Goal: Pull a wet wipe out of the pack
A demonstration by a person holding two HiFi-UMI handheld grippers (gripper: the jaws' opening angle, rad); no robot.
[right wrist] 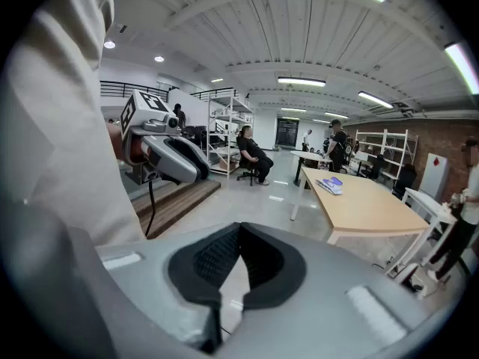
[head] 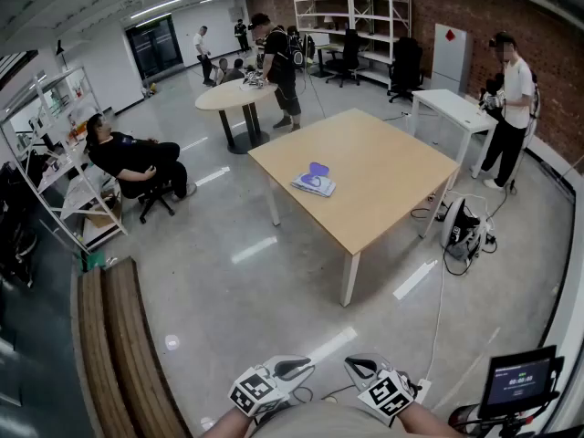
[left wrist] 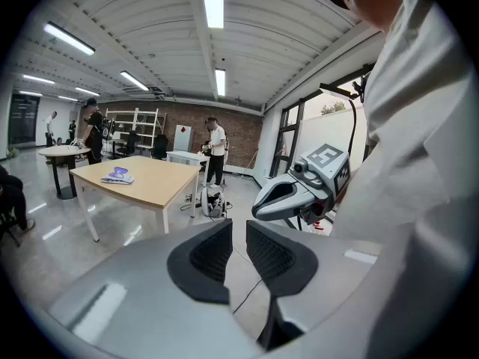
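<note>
The wet wipe pack (head: pixel 313 181), white with a purple lid, lies on the wooden table (head: pixel 392 190) far ahead of me. It also shows small in the left gripper view (left wrist: pixel 118 175) and the right gripper view (right wrist: pixel 330 185). Both grippers are held close to my body, well short of the table. My left gripper (head: pixel 290 369) (left wrist: pixel 238 251) has a narrow gap between its pads and nothing in it. The right gripper (head: pixel 359 367) (right wrist: pixel 238 234) is shut and empty, its tips meeting. Each gripper appears in the other's view: the right gripper (left wrist: pixel 299 189) and the left gripper (right wrist: pixel 168 155).
A person in black sits on a chair (head: pixel 137 161) to the left. A round table (head: pixel 235 95) with people stands behind. Another person (head: pixel 511 108) stands by a white desk (head: pixel 452 108). Cables and gear (head: pixel 461 228) lie by the table's right leg. A wooden bench (head: pixel 119 345) runs at my left.
</note>
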